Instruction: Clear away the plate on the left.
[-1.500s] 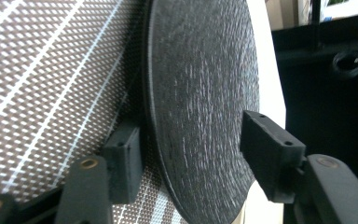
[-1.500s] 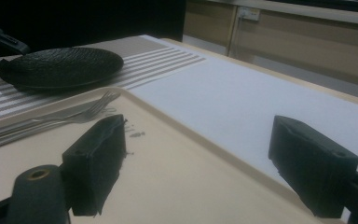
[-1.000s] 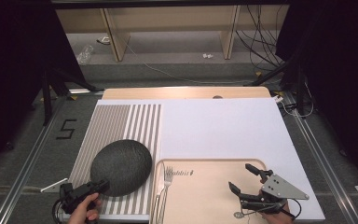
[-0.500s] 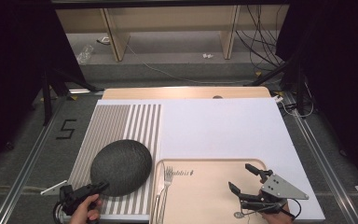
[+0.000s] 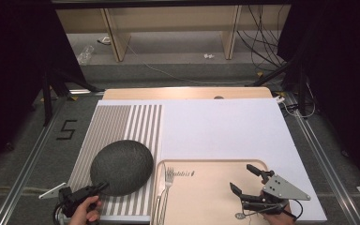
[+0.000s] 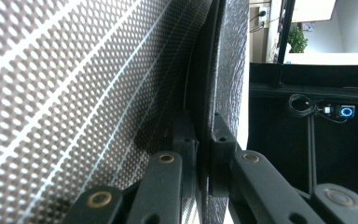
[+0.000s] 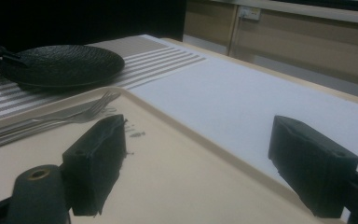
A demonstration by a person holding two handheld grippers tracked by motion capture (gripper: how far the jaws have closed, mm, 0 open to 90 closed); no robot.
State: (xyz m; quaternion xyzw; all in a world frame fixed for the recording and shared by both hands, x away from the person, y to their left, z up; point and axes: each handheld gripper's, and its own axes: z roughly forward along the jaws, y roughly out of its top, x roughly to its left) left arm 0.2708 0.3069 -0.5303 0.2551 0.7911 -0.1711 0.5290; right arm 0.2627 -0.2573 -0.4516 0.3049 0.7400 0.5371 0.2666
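A dark textured plate lies on the striped placemat at the front left. My left gripper is at the plate's near-left rim; its jaws have just been closing with the rim between them. In the left gripper view both pads press on the plate's edge. My right gripper hovers open over the beige tray with nothing between its jaws. The right gripper view shows that gripper above the tray, with the plate far off at the left.
A fork and another piece of cutlery lie along the tray's left side. A white mat covers the table's middle and right. Dark floor, rails and cables surround the table.
The left gripper's jaws have drawn a little closer around the plate's rim. Both hands, the plate and the tray stay where they were.
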